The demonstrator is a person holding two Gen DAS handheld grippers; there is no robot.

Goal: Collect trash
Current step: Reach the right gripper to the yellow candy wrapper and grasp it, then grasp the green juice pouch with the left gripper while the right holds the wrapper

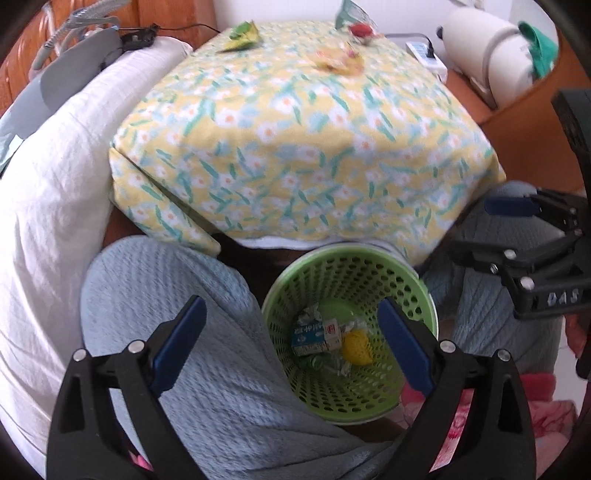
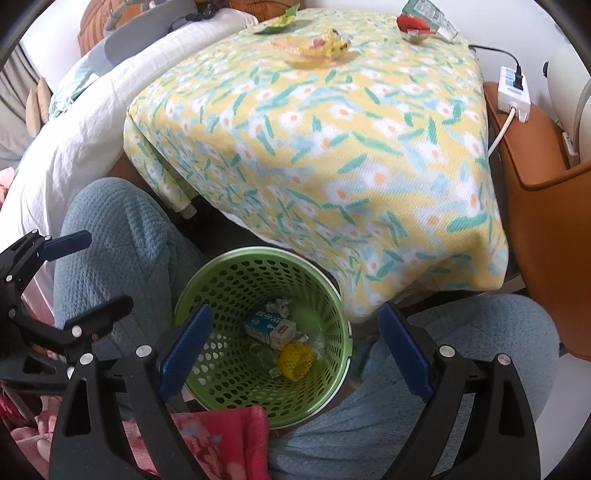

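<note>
A green perforated waste basket (image 1: pixel 417 291) (image 2: pixel 332 295) stands on the floor between the person's knees. In it lie a small milk carton (image 1: pixel 312 336) (image 2: pixel 271 326), a yellow foam net (image 1: pixel 356 348) (image 2: pixel 295 360) and crumpled wrappers. My left gripper (image 1: pixel 291 345) is open and empty above the basket. My right gripper (image 2: pixel 293 350) is open and empty above it too; it shows at the right in the left wrist view (image 1: pixel 517 236). On the floral tablecloth (image 1: pixel 295 140) (image 2: pixel 332 147) at the far edge lie a yellow-green wrapper (image 1: pixel 242 35) (image 2: pixel 282 20), a clear yellow wrapper (image 1: pixel 338 59) (image 2: pixel 314 46) and a red-and-green packet (image 1: pixel 356 22) (image 2: pixel 424 18).
A white duvet (image 1: pixel 48 192) (image 2: pixel 74 147) lies left of the table. A brown cabinet (image 2: pixel 535 192) with a white power strip (image 2: pixel 513 92) stands at the right. A pink blanket (image 2: pixel 218 443) lies by the basket. The person's blue-clad legs (image 1: pixel 177 314) flank the basket.
</note>
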